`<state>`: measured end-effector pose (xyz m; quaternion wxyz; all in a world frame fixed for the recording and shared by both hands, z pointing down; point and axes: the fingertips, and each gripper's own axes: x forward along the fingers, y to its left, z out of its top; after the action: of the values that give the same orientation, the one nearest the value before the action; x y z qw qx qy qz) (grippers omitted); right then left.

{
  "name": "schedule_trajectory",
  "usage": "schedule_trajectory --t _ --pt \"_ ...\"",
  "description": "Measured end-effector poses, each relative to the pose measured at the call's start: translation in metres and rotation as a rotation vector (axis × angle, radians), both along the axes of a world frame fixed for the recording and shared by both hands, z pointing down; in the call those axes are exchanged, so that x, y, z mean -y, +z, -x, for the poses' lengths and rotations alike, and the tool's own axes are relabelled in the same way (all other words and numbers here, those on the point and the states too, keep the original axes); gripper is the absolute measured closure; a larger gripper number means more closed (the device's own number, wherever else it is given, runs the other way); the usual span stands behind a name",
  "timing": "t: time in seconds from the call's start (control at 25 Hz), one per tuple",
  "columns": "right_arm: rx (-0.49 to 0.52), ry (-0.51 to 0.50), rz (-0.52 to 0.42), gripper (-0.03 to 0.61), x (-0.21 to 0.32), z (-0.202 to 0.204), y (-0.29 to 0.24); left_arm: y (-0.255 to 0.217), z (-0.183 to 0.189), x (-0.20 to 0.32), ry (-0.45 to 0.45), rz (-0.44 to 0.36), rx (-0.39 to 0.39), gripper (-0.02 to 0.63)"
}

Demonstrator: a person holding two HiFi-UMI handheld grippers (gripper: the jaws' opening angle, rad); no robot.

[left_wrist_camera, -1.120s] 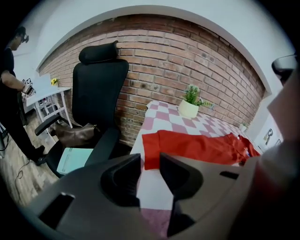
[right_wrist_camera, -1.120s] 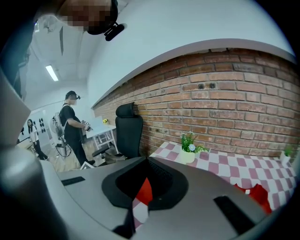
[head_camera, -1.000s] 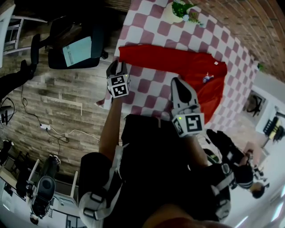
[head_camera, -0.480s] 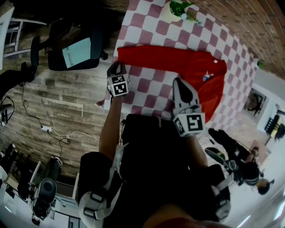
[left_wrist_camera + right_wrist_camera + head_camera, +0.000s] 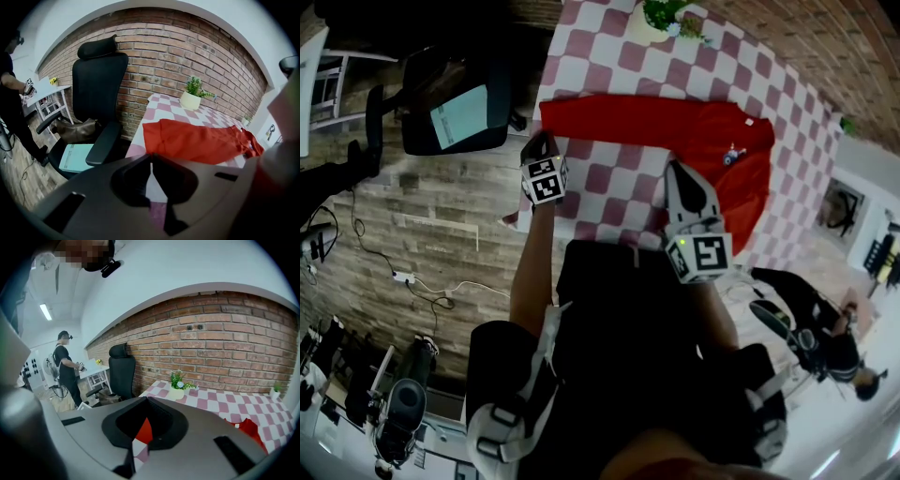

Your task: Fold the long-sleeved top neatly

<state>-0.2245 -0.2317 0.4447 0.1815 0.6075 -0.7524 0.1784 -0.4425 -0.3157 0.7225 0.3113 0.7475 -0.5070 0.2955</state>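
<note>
The red long-sleeved top lies spread across the pink-and-white checked table, and shows beyond the jaws in the left gripper view. My left gripper is at the top's near left corner by the table's edge. Its jaws have just been closing and now meet right on the red edge, which they seem to pinch. My right gripper hovers shut over the top's near edge at the middle, holding nothing. Red cloth and checked cloth show below its jaws.
A potted plant stands at the table's far edge against the brick wall. A black office chair with a brown bag stands left of the table. A person stands at a far desk.
The left gripper's jaws have come together at the top's corner. The right gripper has drifted slightly; the top lies as before.
</note>
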Motion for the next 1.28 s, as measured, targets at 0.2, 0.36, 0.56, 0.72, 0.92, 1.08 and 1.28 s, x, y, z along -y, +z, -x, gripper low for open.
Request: schedule_trajectory --t 0.2,0.36,0.56,0.72,0.92,1.08,1.28 --pt "-0.005 0.034 -0.008 0.571 -0.008 -0.014 -0.001 -0.021 -0.001 0.0 0.006 -0.025 -0.015 0.595" --pt "-0.002 0.066 -0.01 0.571 -0.019 -0.029 -0.003 -0.047 -0.01 0.002 0.026 -0.072 -0.023 0.595" --pt "0.003 0.108 -0.016 0.571 -0.036 -0.047 -0.007 -0.073 -0.029 0.005 0.063 -0.13 -0.019 0.595" --pt "0.006 0.132 -0.034 0.571 -0.053 -0.063 -0.011 -0.091 -0.047 0.003 0.099 -0.165 -0.02 0.597" --pt "0.007 0.163 -0.059 0.571 -0.077 -0.092 -0.018 -0.116 -0.08 -0.008 0.157 -0.21 -0.029 0.597" --pt "0.01 0.193 -0.077 0.571 -0.1 -0.115 -0.023 -0.138 -0.109 -0.018 0.207 -0.24 -0.042 0.597" --pt "0.017 0.237 -0.088 0.571 -0.135 -0.153 -0.024 -0.161 -0.154 -0.038 0.284 -0.294 -0.044 0.597"
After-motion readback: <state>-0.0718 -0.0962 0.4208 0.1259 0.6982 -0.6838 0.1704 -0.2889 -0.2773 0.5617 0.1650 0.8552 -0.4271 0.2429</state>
